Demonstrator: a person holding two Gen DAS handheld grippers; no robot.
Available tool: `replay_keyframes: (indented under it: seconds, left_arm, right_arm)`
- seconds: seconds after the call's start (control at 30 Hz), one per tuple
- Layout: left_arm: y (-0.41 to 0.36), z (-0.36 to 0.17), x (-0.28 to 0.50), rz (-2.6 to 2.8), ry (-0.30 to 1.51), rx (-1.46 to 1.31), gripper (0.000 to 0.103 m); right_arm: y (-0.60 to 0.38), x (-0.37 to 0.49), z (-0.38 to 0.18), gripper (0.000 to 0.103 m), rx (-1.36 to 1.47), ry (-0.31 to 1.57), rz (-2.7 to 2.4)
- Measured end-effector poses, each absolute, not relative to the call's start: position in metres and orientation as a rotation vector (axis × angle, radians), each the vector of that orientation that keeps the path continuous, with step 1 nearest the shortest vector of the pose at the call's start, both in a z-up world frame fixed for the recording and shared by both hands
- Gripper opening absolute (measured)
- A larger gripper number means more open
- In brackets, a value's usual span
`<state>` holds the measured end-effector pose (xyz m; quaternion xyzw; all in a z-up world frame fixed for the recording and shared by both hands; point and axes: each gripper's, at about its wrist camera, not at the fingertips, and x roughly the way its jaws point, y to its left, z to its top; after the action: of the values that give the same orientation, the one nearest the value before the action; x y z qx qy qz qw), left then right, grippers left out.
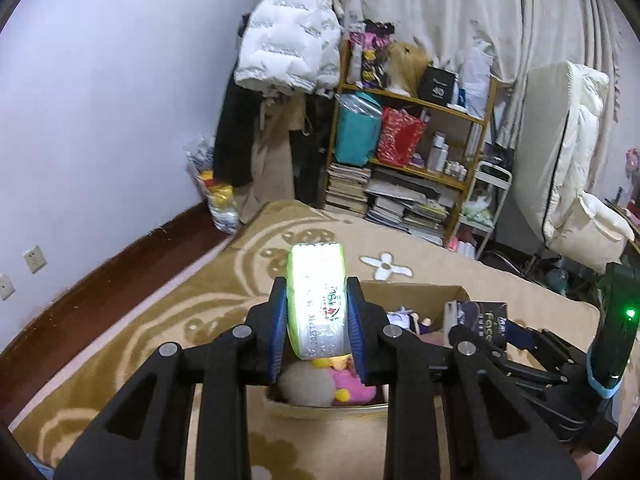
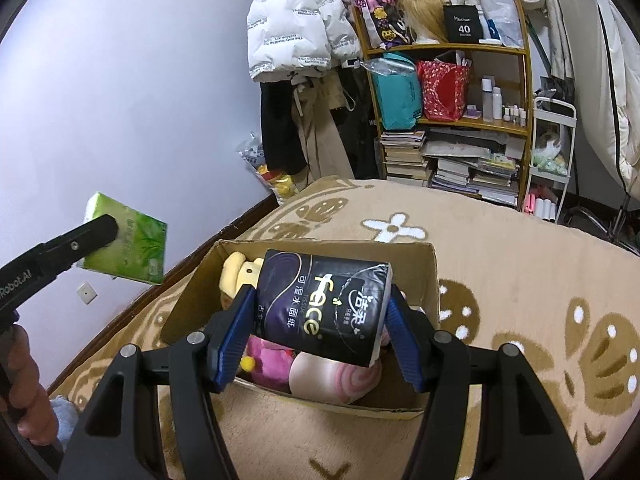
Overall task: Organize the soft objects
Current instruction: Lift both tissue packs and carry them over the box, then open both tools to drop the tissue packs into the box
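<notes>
The right gripper has its jaws clamped on a dark tissue pack over the cardboard box of plush toys on the carpet. To the left, the left gripper pinches a green tissue pack, held higher.

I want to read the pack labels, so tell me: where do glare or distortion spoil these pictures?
Left wrist view: glare whitens the green tissue pack, its print barely legible. Right wrist view: the black tissue pack reads clearly; fisheye bends the shelf.
</notes>
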<state>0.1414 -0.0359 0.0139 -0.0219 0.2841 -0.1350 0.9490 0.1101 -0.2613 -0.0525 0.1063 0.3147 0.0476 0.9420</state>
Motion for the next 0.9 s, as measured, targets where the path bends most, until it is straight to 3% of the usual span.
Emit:
replay_keyframes:
  seconds: [0.4, 0.43, 0.53, 0.57, 0.67, 0.77, 0.9]
  left_arm:
    - [-0.054, -0.05, 0.171, -0.361, 0.81, -0.08, 0.03]
    - [-0.056, -0.054, 0.172, -0.362, 0.83, -0.075, 0.034]
    - [-0.059, -0.063, 0.172, -0.351, 0.878, -0.043, 0.061]
    - [-0.058, -0.063, 0.17, -0.338, 0.878, -0.032, 0.066]
    - [-0.057, -0.058, 0.166, -0.323, 0.861, -0.006, 0.082]
    - [-0.054, -0.049, 0.16, -0.295, 0.837, 0.007, 0.091]
    - [-0.05, -0.037, 0.151, -0.281, 0.811, 0.034, 0.095]
  right_arm:
    - [-0.268, 0.133, -0.091, 0.07, 0.249, 0.75, 0.115]
    - [-0.269, 0.133, -0.093, 0.07, 0.254, 0.763, 0.112]
    - [-0.27, 0.132, -0.096, 0.08, 0.26, 0.776, 0.106]
    - [-0.27, 0.13, -0.095, 0.087, 0.262, 0.773, 0.1]
    - [-0.274, 0.124, -0.087, 0.093, 0.274, 0.751, 0.081]
    - [-0.279, 0.117, -0.078, 0.102, 0.291, 0.738, 0.06]
    - [-0.282, 0.103, -0.064, 0.103, 0.299, 0.723, 0.045]
